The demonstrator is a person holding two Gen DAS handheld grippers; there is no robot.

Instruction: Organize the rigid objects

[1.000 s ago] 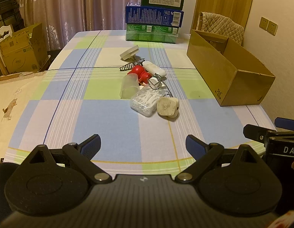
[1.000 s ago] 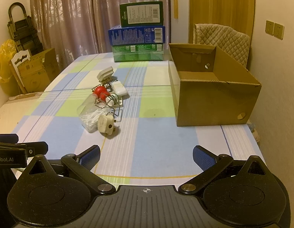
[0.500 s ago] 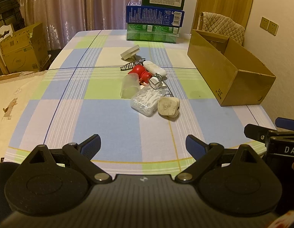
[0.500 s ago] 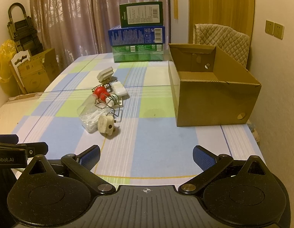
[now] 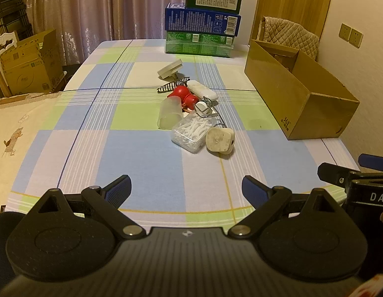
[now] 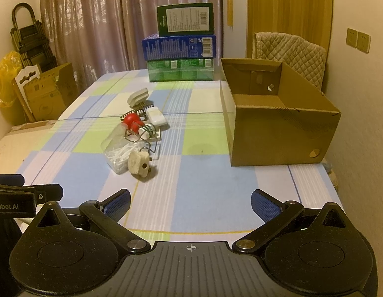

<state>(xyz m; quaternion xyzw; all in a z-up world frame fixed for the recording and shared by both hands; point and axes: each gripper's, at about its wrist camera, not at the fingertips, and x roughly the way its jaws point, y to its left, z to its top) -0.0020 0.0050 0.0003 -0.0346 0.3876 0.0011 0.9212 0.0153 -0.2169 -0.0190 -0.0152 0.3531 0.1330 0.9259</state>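
A small heap of objects lies mid-table: a cream plug (image 5: 220, 140) (image 6: 138, 164), a clear box of white picks (image 5: 192, 130) (image 6: 119, 155), a frosted cup (image 5: 169, 113), a red piece (image 5: 184, 95) (image 6: 131, 120), a wire clip (image 5: 205, 109), a white bar (image 5: 203, 89) (image 6: 156, 116) and a black comb (image 5: 172, 86). An open cardboard box (image 5: 300, 99) (image 6: 275, 133) stands to the right. My left gripper (image 5: 186, 186) and right gripper (image 6: 190, 200) both hang open and empty above the near table edge, well short of the heap.
Three stacked cartons (image 5: 204, 17) (image 6: 181, 47) sit at the table's far end. A padded chair back (image 6: 288, 49) rises behind the box. Cardboard boxes (image 5: 25, 66) stand on the floor at left. The checked tablecloth (image 5: 132, 153) lies bare between grippers and heap.
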